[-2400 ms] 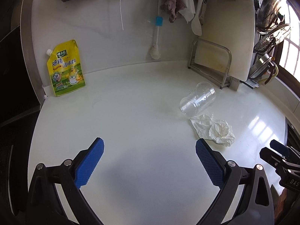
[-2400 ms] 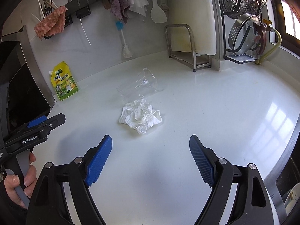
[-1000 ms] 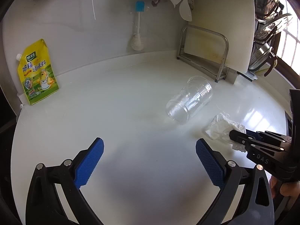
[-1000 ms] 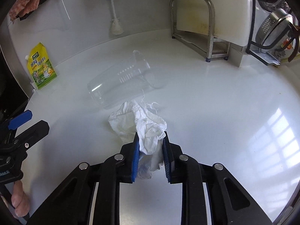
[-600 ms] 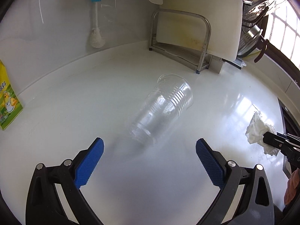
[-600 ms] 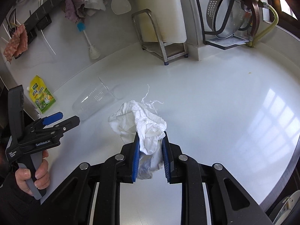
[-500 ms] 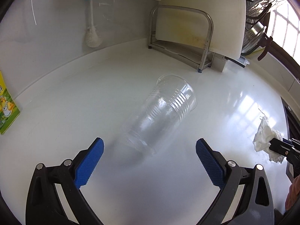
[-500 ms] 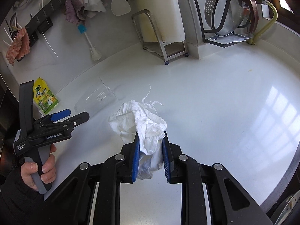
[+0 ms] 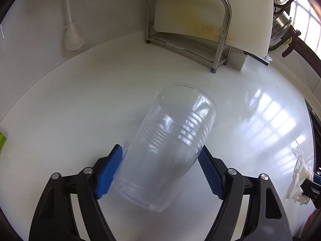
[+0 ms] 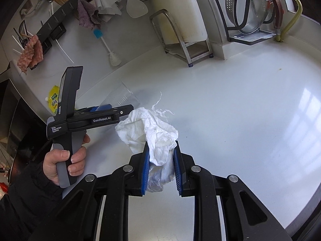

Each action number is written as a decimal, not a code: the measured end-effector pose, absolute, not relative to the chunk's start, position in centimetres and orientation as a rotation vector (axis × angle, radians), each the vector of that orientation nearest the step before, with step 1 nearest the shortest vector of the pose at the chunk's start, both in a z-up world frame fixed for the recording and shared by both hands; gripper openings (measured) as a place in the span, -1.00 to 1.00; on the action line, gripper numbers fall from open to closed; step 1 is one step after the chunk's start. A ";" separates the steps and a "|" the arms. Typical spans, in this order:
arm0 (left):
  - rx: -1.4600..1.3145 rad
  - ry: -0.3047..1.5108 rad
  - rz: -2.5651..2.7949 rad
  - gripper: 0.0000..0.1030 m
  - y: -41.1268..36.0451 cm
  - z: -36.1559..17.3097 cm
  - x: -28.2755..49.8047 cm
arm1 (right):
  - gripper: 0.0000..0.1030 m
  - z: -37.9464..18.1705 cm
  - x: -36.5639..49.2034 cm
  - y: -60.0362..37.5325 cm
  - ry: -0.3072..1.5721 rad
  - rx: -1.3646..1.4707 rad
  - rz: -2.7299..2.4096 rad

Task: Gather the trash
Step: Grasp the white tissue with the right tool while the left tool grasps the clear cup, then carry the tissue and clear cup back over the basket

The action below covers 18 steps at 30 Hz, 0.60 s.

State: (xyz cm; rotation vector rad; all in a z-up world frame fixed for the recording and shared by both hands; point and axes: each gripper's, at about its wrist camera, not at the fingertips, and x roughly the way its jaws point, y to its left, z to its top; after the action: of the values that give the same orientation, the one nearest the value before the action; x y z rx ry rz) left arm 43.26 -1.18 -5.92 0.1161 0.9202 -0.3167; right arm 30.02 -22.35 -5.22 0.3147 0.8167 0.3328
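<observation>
Left wrist: left tongs (image 9: 160, 172) clamp cup (image 9: 170, 142); right tongs (image 10: 161, 165) pinch tissue (image 10: 152, 132).

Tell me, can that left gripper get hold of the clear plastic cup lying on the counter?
Probably yes: the left gripper already straddles the clear plastic cup, blue pads at both sides, nothing between.

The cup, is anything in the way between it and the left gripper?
No. The cup lies on its side on the counter, already between the left gripper's jaws, one blue pad on each side. Nothing sits between pads and cup. The tissue is away in the right gripper.
</observation>
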 end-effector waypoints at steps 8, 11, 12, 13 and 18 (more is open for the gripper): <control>0.050 0.891 -0.270 0.20 0.0 -4.9 41.8 | -0.59 -5.4 29.8 -22.4 0.812 0.307 0.314; 0.049 0.857 -0.245 0.20 0.5 -4.0 39.1 | -0.59 -5.2 29.0 -22.4 0.799 0.305 0.304; 0.048 0.845 -0.242 0.20 0.7 -3.6 38.0 | -0.59 -5.2 28.6 -22.4 0.794 0.302 0.301; 0.048 0.833 -0.238 0.20 0.8 -3.3 36.8 | -0.59 -5.1 28.1 -22.3 0.788 0.303 0.297; 0.068 0.768 -0.220 0.20 0.9 -1.3 29.6 | -0.59 -4.3 24.1 -21.8 0.752 0.296 0.282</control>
State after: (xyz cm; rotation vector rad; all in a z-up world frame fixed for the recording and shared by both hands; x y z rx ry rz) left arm 29.58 0.86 -1.31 0.0678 0.7677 -0.2204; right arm 24.08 -21.84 -4.30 0.2963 0.7519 0.2821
